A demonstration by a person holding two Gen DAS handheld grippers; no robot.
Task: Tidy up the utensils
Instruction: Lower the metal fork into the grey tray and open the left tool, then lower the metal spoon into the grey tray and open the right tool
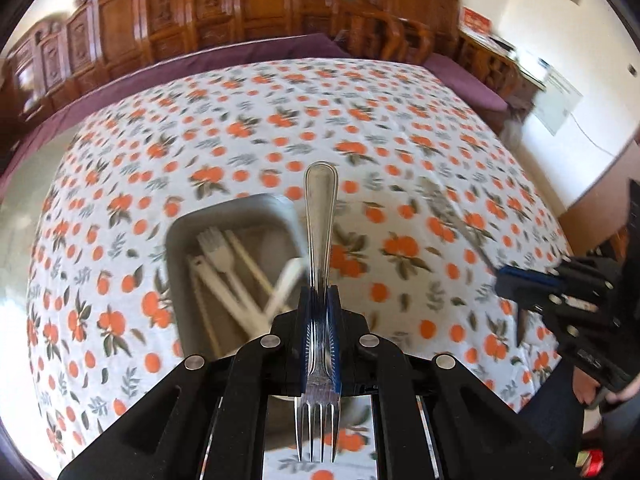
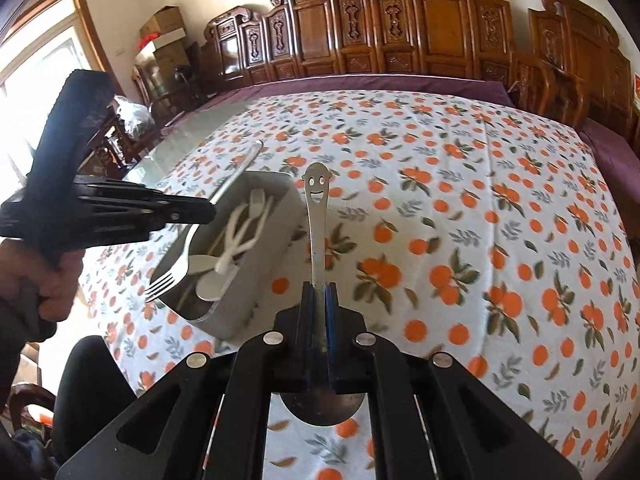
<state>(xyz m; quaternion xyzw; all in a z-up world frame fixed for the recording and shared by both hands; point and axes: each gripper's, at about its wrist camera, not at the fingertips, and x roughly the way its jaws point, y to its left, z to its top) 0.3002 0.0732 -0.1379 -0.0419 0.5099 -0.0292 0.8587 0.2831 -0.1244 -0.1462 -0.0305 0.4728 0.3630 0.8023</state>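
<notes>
My left gripper (image 1: 319,300) is shut on a metal fork (image 1: 320,216), handle pointing away, tines toward the camera. It hangs just right of a grey tray (image 1: 176,240) holding several white plastic utensils (image 1: 224,268) and chopsticks. My right gripper (image 2: 319,292) is shut on a metal spoon (image 2: 316,200) with a smiley-face handle end, bowl toward the camera, held above the cloth right of the tray (image 2: 280,216). The left gripper (image 2: 188,212) with its fork (image 2: 168,276) shows over the tray's near left side in the right wrist view. The right gripper (image 1: 516,284) shows at the right in the left wrist view.
The table carries an orange-print cloth (image 2: 460,208) over a purple cloth (image 2: 360,84). Carved wooden chairs (image 2: 400,32) line the far side. A glass table edge (image 2: 168,140) lies left of the tray. A person's leg (image 2: 92,392) is at the near left.
</notes>
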